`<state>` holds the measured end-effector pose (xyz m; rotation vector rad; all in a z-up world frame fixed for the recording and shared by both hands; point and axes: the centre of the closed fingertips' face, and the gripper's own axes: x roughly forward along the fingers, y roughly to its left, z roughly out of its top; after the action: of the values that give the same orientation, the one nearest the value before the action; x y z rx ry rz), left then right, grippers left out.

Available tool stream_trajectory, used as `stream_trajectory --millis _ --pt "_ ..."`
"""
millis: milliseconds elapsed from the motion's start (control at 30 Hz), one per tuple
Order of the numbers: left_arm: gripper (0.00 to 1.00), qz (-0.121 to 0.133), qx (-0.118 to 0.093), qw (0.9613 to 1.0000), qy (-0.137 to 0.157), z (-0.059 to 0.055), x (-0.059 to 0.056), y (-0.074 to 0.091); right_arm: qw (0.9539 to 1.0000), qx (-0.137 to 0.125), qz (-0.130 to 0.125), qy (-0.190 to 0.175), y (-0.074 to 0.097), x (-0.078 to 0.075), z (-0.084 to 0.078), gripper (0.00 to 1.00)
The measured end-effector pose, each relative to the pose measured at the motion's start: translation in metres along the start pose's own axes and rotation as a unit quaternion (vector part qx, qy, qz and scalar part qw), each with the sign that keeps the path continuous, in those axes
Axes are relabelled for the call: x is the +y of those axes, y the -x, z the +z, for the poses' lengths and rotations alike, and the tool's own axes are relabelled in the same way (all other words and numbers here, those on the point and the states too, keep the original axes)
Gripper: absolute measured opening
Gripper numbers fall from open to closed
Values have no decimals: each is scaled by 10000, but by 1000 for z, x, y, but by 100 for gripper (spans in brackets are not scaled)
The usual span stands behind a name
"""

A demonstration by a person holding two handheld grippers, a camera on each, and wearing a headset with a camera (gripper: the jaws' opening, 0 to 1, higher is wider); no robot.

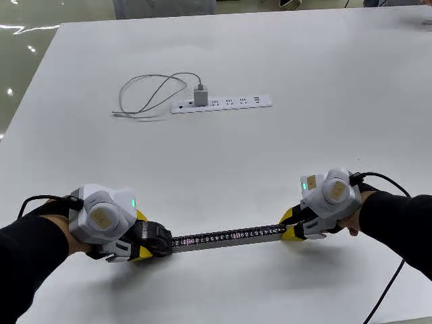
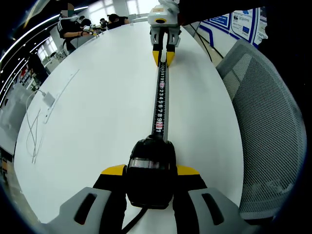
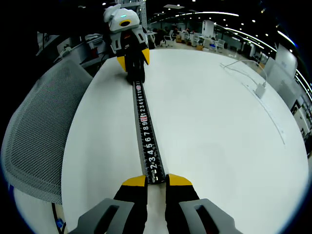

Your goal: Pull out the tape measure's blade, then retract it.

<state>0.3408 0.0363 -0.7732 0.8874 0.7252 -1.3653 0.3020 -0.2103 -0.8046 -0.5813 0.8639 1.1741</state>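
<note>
In the head view my left claw is clenched on the black case near the front of the bench. My right claw pinches the end of the blade, which lies drawn out flat between them. In the left gripper view my jaws stand wide, pressed against both sides of the case. In the right gripper view my jaws are nearly closed on the blade's tip, and its numbers run off toward the left claw.
</note>
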Motion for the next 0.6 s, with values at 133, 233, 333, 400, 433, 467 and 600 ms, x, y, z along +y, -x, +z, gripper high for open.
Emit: stream_trajectory --millis 133,233,333,400,433,467,600 --pt "31 6 -5 10000 -18 0 0 0 10000 6 -17 -17 1 -1 -1 9" --pt "31 5 0 10000 -23 -1 0 0 10000 11 -24 -27 2 -1 -3 9" --pt "31 6 -2 10000 -23 -1 0 0 10000 4 -30 -70 3 -2 -4 9" --pt "31 4 -2 10000 -24 -1 0 0 10000 6 -31 -76 4 -2 -5 9" --pt "31 3 0 10000 -24 -1 0 0 10000 13 -31 -70 4 -2 -5 9" --pt "31 3 0 10000 -22 -1 0 0 10000 14 -32 -74 4 -2 -5 9" --pt "31 8 0 10000 -23 -1 1 0 9999 -1 -39 -114 6 -2 -7 9"
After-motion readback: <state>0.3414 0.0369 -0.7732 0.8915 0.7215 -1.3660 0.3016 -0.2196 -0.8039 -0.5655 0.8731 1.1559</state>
